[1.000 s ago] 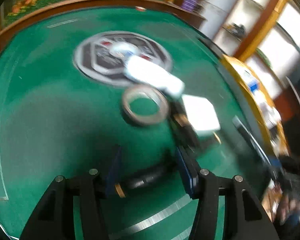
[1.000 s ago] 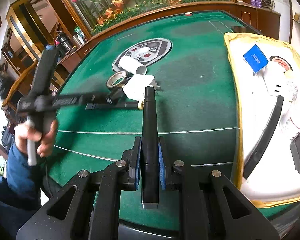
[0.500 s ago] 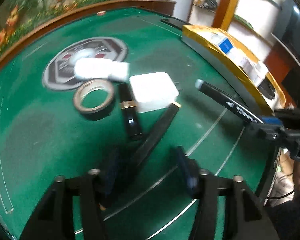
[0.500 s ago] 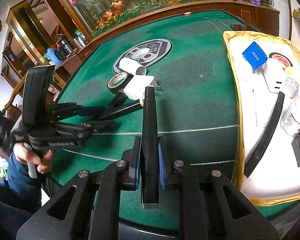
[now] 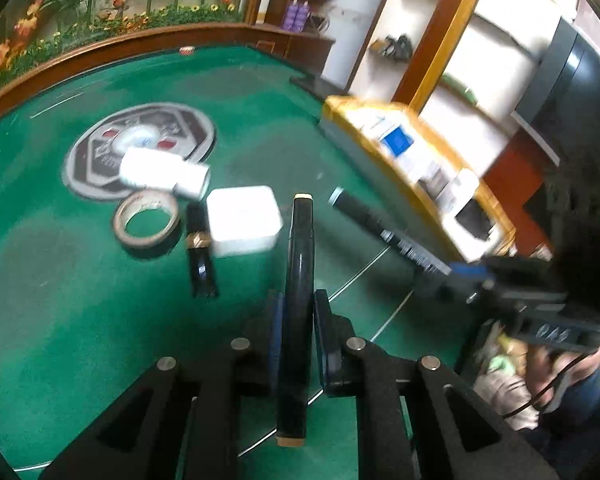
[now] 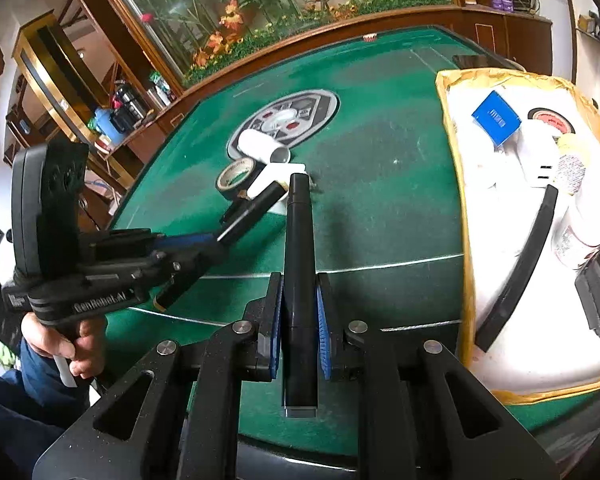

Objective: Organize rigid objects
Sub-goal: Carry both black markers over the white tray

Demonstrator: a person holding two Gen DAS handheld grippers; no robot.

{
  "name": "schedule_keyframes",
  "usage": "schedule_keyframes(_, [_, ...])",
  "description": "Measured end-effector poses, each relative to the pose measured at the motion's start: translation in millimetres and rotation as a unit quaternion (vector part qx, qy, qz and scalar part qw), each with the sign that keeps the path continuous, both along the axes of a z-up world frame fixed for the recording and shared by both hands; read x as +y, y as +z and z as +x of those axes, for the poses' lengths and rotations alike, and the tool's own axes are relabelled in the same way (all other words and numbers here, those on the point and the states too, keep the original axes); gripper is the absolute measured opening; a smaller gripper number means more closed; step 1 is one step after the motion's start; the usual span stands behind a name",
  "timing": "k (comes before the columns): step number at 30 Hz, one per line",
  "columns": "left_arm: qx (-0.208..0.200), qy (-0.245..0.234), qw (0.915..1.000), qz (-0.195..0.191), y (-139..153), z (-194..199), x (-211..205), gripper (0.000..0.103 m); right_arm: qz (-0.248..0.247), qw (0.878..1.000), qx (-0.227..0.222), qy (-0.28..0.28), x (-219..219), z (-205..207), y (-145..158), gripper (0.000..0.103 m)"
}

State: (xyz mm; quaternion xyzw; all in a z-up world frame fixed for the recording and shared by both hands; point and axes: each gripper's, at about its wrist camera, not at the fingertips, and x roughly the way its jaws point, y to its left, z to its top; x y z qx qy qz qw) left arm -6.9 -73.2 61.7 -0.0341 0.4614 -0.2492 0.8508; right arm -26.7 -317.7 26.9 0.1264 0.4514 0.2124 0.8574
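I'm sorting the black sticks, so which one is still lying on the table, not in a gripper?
The short black stick with the gold band, lying between the tape roll and the white box; the other two are gripped.

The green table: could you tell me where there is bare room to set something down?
The felt between the emblem and the yellow-edged tray is bare. It is crowded around the tape roll, white cylinder and white box; the tray is full.

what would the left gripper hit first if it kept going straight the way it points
Most likely the white box. The left gripper, jaws shut on a black gold-tipped stick, points down at the green table, and the stick's tip sits just right of that box. Depth is unclear, so it may meet bare felt first.
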Motion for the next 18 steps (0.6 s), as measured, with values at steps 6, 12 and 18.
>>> schedule_keyframes(6, [-0.008,-0.020,0.9986,-0.049,22,14,-26,0.014,0.012,0.999,-0.025,-0.039,-30,-1,20,0.014])
schedule_keyframes(12, [-0.015,-0.045,0.9955,-0.082,32,36,-77,0.014,0.021,0.993,-0.044,-0.108,-82,-3,37,0.014])
schedule_keyframes(18, [0.002,-0.062,0.9937,-0.093,24,64,-138,0.014,0.012,0.982,-0.044,-0.184,-139,8,41,0.014])
